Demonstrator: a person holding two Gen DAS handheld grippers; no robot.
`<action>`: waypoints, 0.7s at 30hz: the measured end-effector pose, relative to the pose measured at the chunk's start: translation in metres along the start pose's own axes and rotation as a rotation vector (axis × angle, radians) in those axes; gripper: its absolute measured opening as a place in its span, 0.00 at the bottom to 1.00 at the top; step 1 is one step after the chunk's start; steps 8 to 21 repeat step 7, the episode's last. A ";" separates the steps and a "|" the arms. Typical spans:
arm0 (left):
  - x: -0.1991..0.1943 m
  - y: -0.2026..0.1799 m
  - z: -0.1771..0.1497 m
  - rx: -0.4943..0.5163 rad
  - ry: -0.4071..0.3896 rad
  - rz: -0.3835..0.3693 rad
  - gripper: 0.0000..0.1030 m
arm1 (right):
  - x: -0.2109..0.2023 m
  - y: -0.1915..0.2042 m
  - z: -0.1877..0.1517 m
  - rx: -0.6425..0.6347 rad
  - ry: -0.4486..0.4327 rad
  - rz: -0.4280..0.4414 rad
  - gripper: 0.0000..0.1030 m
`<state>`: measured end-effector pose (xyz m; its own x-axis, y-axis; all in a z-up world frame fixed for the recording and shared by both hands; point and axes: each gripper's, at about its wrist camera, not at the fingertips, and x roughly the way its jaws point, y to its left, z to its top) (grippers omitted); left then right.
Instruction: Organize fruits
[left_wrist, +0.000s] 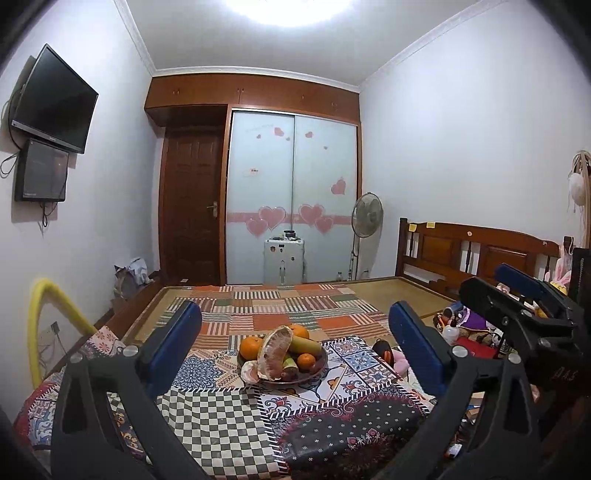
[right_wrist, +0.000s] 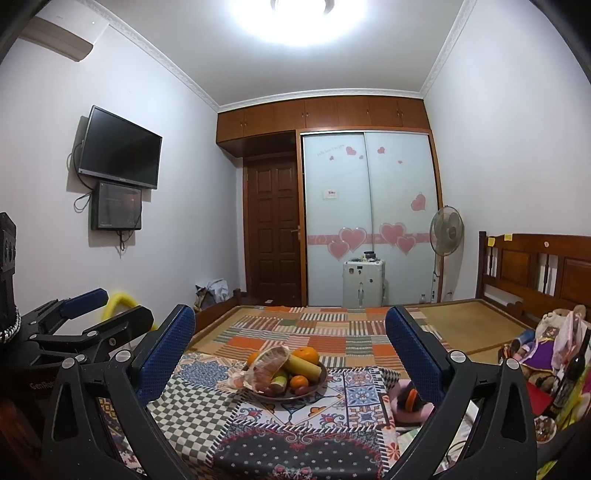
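A dark plate (left_wrist: 320, 363) (right_wrist: 321, 380) of fruit sits on the patchwork cloth on the bed. It holds oranges (left_wrist: 250, 347) (right_wrist: 308, 355), a peeled pomelo (left_wrist: 275, 350) (right_wrist: 267, 363), a yellow-green mango (left_wrist: 304, 345) (right_wrist: 301, 365) and a small tangerine (left_wrist: 306, 361) (right_wrist: 298, 382). A pomelo piece (left_wrist: 249, 371) lies at the plate's left rim. My left gripper (left_wrist: 295, 334) is open and empty, short of the plate. My right gripper (right_wrist: 290, 336) is open and empty, also short of it, and shows at the right of the left wrist view (left_wrist: 513, 291).
A black and orange object on a pink thing (left_wrist: 386, 352) (right_wrist: 408, 400) lies right of the plate. Toys and clutter (left_wrist: 469, 325) (right_wrist: 546, 343) fill the bed's right side. A wooden headboard (left_wrist: 480, 251), fan (left_wrist: 365, 218) and wardrobe (right_wrist: 369, 221) stand behind.
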<state>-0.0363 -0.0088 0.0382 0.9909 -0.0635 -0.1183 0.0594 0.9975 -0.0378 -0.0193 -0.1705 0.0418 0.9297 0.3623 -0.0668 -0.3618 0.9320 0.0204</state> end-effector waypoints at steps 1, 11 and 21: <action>0.000 0.000 0.000 0.000 0.000 0.000 1.00 | 0.000 -0.001 0.000 0.001 0.001 0.000 1.00; 0.001 -0.002 -0.001 0.006 0.000 -0.004 1.00 | 0.002 -0.001 -0.001 0.003 0.007 0.000 1.00; 0.001 -0.002 -0.001 0.006 0.000 -0.004 1.00 | 0.002 -0.001 -0.001 0.003 0.007 0.000 1.00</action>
